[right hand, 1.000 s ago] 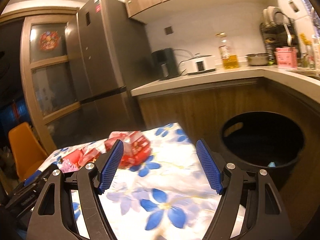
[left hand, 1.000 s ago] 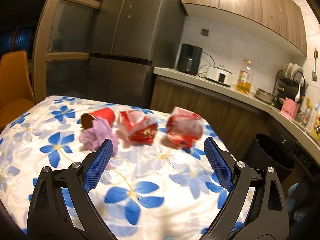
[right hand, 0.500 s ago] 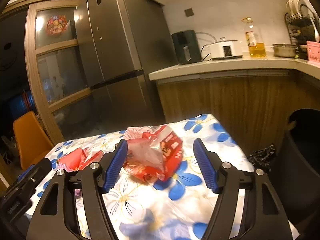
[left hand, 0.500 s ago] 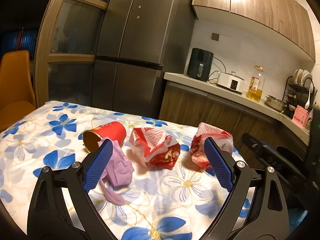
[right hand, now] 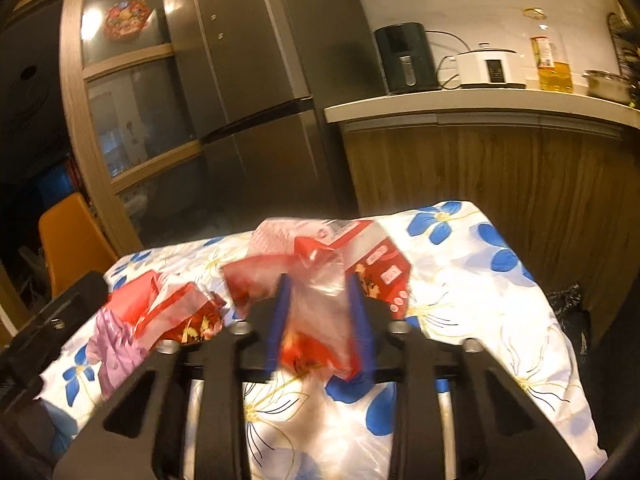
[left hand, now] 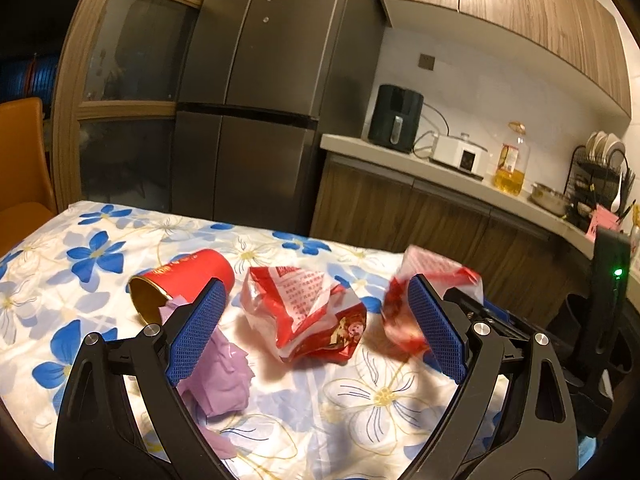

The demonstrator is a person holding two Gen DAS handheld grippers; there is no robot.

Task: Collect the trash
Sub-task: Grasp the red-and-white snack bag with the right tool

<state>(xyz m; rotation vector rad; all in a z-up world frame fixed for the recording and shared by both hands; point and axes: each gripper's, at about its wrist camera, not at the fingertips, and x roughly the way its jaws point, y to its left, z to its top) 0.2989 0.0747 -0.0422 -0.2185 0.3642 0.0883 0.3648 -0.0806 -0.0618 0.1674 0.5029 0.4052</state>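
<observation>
Right gripper [right hand: 320, 320] fingers [right hand: 279, 320] just closing on red wrapper [right hand: 316, 280], left gripper [left hand: 316, 338] agape

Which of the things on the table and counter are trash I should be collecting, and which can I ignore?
Trash:
red wrapper pinched in the right gripper
second red wrapper
red cup
purple wad

Ignore:
air fryer
white cooker
oil bottle
dish rack

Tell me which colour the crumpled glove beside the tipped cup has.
Pale purple; the glove shows best in the left wrist view.
</observation>
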